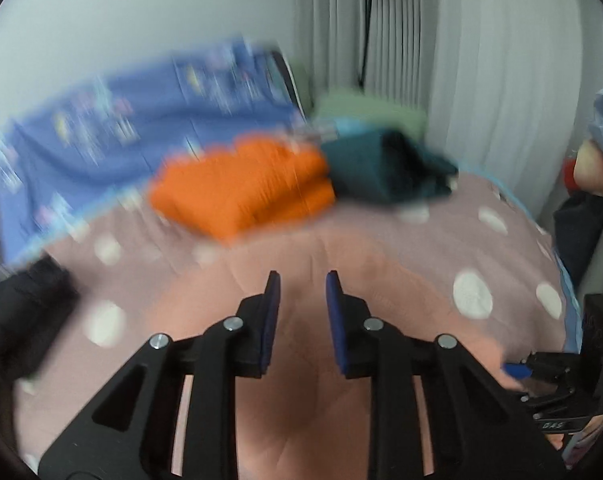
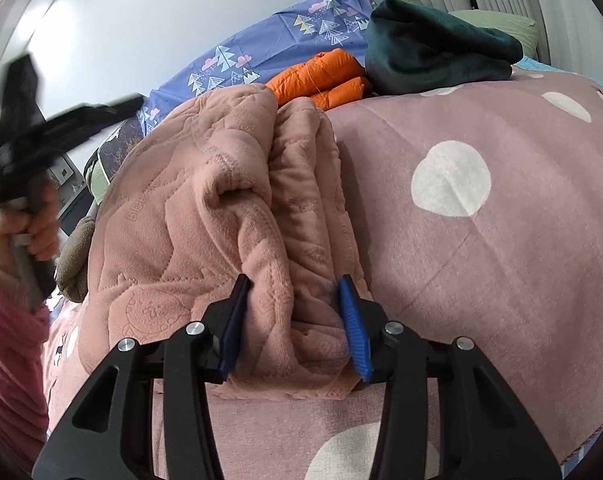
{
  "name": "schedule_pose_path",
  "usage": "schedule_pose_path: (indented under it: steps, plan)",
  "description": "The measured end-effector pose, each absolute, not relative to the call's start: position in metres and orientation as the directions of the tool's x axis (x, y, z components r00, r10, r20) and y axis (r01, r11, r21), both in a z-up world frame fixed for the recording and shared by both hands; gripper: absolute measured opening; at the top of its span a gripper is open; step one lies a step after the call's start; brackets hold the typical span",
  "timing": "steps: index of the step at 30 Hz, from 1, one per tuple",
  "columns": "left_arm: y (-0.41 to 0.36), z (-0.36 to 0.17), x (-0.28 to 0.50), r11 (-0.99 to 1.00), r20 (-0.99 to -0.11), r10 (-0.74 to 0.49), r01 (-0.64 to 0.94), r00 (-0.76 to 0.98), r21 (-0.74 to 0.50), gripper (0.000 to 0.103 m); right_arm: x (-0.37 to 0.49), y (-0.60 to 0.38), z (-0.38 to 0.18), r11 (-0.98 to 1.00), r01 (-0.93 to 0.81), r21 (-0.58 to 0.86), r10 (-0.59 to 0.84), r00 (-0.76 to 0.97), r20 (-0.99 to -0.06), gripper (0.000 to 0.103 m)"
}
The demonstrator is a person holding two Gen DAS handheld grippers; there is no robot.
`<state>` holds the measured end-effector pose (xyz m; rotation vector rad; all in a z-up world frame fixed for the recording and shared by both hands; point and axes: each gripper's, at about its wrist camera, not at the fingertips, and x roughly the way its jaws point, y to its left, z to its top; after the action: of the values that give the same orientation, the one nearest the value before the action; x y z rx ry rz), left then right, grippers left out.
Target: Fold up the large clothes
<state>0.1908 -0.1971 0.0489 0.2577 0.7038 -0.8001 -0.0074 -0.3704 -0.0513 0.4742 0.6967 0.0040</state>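
A pink quilted garment point(image 2: 205, 216) lies bunched and partly folded on the mauve dotted bedspread point(image 2: 501, 264). My right gripper point(image 2: 293, 292) is open, its blue pads on either side of a thick fold at the garment's near edge. My left gripper point(image 1: 303, 284) is open and empty, hovering above the pink garment point(image 1: 301, 360); its view is blurred by motion. In the right wrist view the left gripper point(image 2: 73, 120) is raised at the far left, held in a hand.
A folded orange jacket point(image 2: 325, 76) and a dark green garment point(image 2: 433, 52) lie at the far side of the bed. A blue patterned sheet point(image 2: 269, 44) lies behind them. White curtains point(image 1: 461, 60) hang at the back right. A dark object point(image 1: 21, 320) lies at the left.
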Motion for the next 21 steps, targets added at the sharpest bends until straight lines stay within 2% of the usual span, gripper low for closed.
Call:
schedule_pose_path:
  steps: [2,3,5,9,12,15,17,18,19,21]
  plan:
    - [-0.218,-0.004,0.205,0.697,-0.723,-0.470,0.716,0.507,0.049,0.027,-0.006,-0.371,-0.052,0.895,0.146,0.422,0.163,0.773,-0.613,0.046]
    - [-0.218,-0.018,0.217,0.713,-0.741,-0.468,0.702,0.482,0.007,0.027,-0.003,-0.369,-0.053,0.900,0.150,0.410,0.152,0.772,-0.617,0.047]
    - [-0.209,-0.010,0.226,0.702,-0.739,-0.528,0.705,0.418,-0.101,0.026,-0.003,-0.367,-0.054,0.902,0.152,0.405,0.148,0.770,-0.620,0.050]
    - [-0.215,-0.006,0.215,0.701,-0.738,-0.476,0.713,0.478,0.009,0.026,-0.005,-0.369,-0.055,0.898,0.151,0.414,0.157,0.768,-0.621,0.051]
    - [-0.220,0.014,0.200,0.697,-0.698,-0.465,0.711,0.544,0.090,0.025,-0.007,-0.370,-0.055,0.895,0.151,0.420,0.160,0.769,-0.618,0.051]
    - [-0.229,0.043,0.186,0.642,-0.665,-0.546,0.765,0.509,0.058,0.025,-0.006,-0.370,-0.055,0.894,0.150,0.422,0.162,0.771,-0.616,0.051]
    - [-0.245,0.054,0.181,0.593,-0.672,-0.567,0.802,0.477,0.070,0.029,-0.005,-0.369,-0.054,0.896,0.152,0.418,0.157,0.772,-0.616,0.051]
    - [-0.258,0.054,0.180,0.567,-0.684,-0.549,0.815,0.479,0.116,0.029,-0.006,-0.368,-0.054,0.897,0.153,0.414,0.153,0.773,-0.616,0.051]
    - [-0.273,0.047,0.183,0.539,-0.722,-0.519,0.830,0.458,0.139,0.033,-0.006,-0.368,-0.054,0.899,0.153,0.411,0.150,0.774,-0.616,0.051]
    - [-0.300,0.015,0.198,0.524,-0.811,-0.412,0.836,0.415,0.162,0.034,-0.006,-0.369,-0.055,0.897,0.161,0.413,0.144,0.775,-0.615,0.051]
